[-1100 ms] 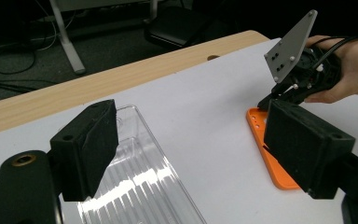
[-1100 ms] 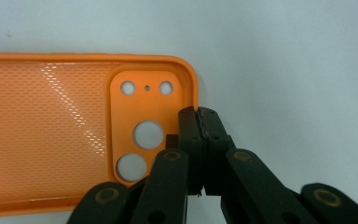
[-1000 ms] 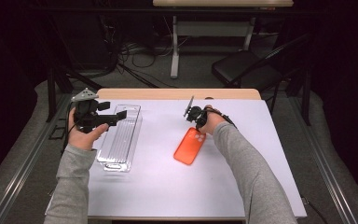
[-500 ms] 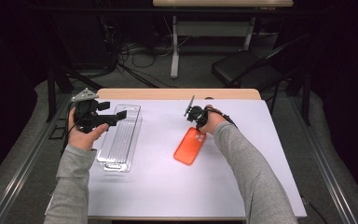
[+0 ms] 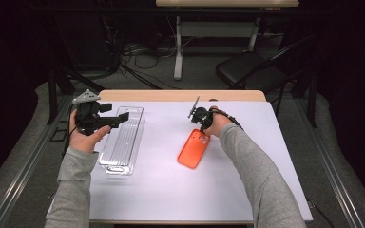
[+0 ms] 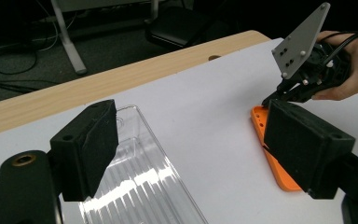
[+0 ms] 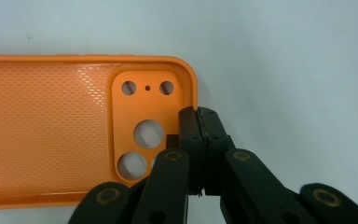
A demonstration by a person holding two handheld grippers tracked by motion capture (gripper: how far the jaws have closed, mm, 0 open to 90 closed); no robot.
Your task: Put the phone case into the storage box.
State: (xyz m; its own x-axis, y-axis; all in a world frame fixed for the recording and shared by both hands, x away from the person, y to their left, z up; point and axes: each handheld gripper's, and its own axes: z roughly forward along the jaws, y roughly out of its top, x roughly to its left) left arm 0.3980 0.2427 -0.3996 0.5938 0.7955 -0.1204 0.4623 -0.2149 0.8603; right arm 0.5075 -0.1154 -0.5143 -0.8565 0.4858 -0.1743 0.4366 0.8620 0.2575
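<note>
phone case [image 7: 51, 130]: light, thin, bendy, judged | right gripper [image 7: 199, 122]: jaws pinched on its rim, 3 o'clock end, best held there | left gripper [image 6: 191, 154]: wide open, nothing held, above clear tray [image 5: 123, 140] at 9 o'clock

Open white bench [image 5: 171, 190] lies between the clear ribbed plastic tray [image 5: 123, 142] and the flat orange phone case [image 5: 195, 149]; nearer the person, the surface lies bare.
</note>
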